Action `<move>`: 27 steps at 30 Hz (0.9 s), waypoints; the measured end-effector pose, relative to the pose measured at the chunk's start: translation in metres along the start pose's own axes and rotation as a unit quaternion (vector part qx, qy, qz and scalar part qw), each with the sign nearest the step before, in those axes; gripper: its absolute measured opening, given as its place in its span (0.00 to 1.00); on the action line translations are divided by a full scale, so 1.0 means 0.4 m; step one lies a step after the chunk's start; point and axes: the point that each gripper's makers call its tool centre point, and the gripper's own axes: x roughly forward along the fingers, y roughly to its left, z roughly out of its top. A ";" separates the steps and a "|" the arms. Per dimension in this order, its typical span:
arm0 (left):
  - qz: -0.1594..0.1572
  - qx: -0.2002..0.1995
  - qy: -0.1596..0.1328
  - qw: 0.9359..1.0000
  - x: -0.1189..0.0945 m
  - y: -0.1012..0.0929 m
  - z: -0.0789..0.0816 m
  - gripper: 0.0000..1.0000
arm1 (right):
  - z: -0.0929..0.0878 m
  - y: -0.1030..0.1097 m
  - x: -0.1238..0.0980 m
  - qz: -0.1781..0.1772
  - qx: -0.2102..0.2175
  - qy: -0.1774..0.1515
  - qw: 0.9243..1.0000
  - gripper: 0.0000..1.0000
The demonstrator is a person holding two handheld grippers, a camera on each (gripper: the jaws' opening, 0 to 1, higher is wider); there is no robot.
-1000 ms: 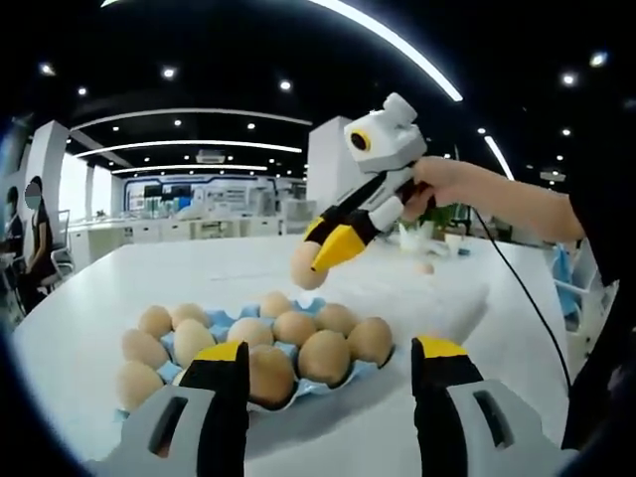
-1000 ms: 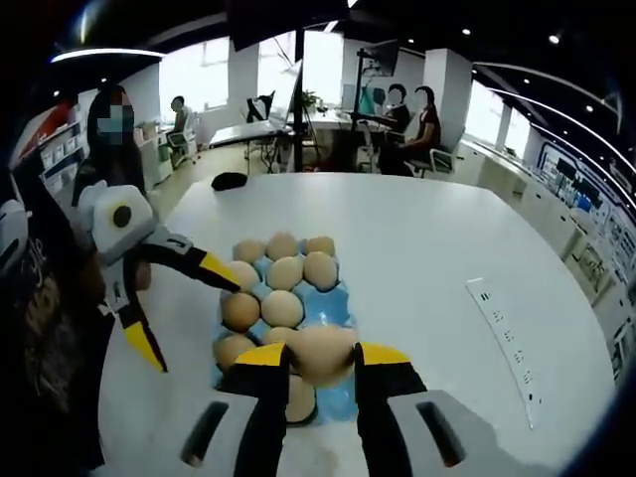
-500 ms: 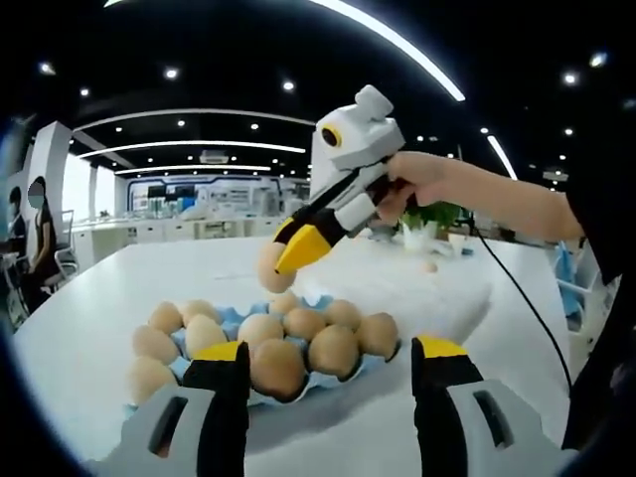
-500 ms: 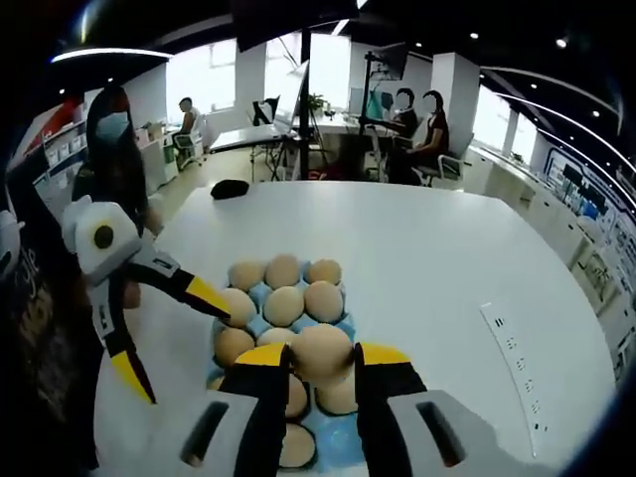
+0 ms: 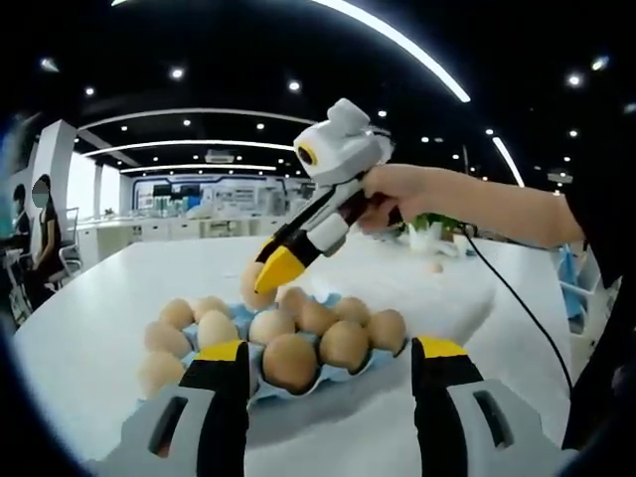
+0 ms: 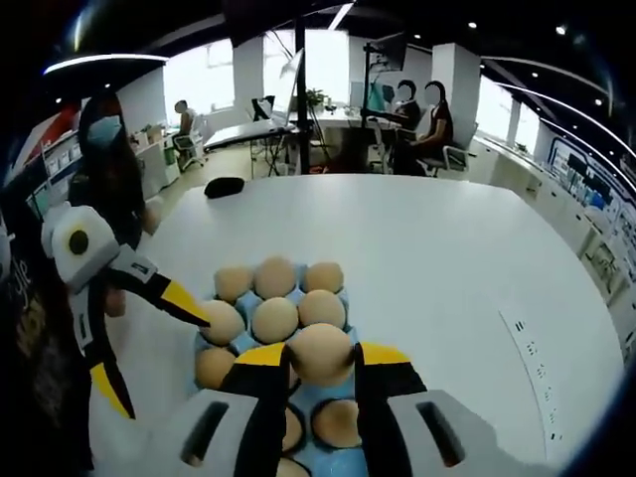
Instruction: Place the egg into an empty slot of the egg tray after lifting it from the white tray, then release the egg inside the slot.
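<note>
A blue egg tray (image 5: 370, 369) with several brown eggs sits on the white table. My right gripper (image 6: 320, 356) is shut on a brown egg (image 6: 320, 341) and holds it just above the tray (image 6: 249, 301), over its middle rows. In the left gripper view, a hand brings the right gripper (image 5: 264, 279) in from the right, and its egg (image 5: 249, 285) hangs at the tray's far side. My left gripper (image 5: 333, 363) stands open in front of the tray with nothing between its jaws. It shows beside the tray as the left gripper (image 6: 149, 353) in the right gripper view.
A white power strip (image 6: 533, 364) lies on the table (image 6: 427, 248) to the right of the tray. A small egg-like thing (image 5: 434, 266) lies farther back on the table. People sit at desks in the background.
My right gripper has carried the egg lower and farther over the tray, leftward in the left gripper view. The left gripper stays open beside the tray.
</note>
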 end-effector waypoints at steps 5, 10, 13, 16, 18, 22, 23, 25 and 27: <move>0.003 -0.004 -0.003 1.000 -0.005 0.015 0.003 0.68 | -0.010 -0.009 0.020 -0.002 0.003 0.009 1.000 0.27; 0.004 -0.006 -0.003 1.000 -0.008 0.019 0.005 0.68 | -0.031 -0.006 0.044 0.003 0.012 0.025 1.000 0.27; 0.004 -0.006 -0.007 1.000 -0.008 0.028 0.006 0.68 | -0.043 -0.020 0.057 -0.005 0.027 0.033 0.999 0.27; 0.001 -0.011 -0.007 1.000 -0.009 0.028 0.009 0.68 | -0.041 -0.009 0.054 -0.002 0.039 0.027 0.999 0.27; 0.002 -0.010 -0.008 1.000 -0.009 0.028 0.010 0.68 | -0.043 0.001 0.051 -0.001 0.037 0.029 0.999 0.28; -0.003 -0.013 -0.008 1.000 -0.011 0.023 0.013 0.68 | -0.036 -0.009 0.037 -0.002 0.040 0.025 0.999 0.29; -0.003 -0.012 -0.009 1.000 -0.010 0.024 0.014 0.68 | -0.028 -0.018 0.029 -0.009 0.040 0.020 0.999 0.29; -0.006 -0.011 -0.010 1.000 -0.009 0.020 0.018 0.68 | -0.024 -0.018 0.025 -0.012 0.038 0.018 0.999 0.29; -0.009 -0.010 -0.012 1.000 -0.007 0.017 0.020 0.68 | -0.023 -0.024 0.014 -0.014 0.040 0.016 0.999 0.29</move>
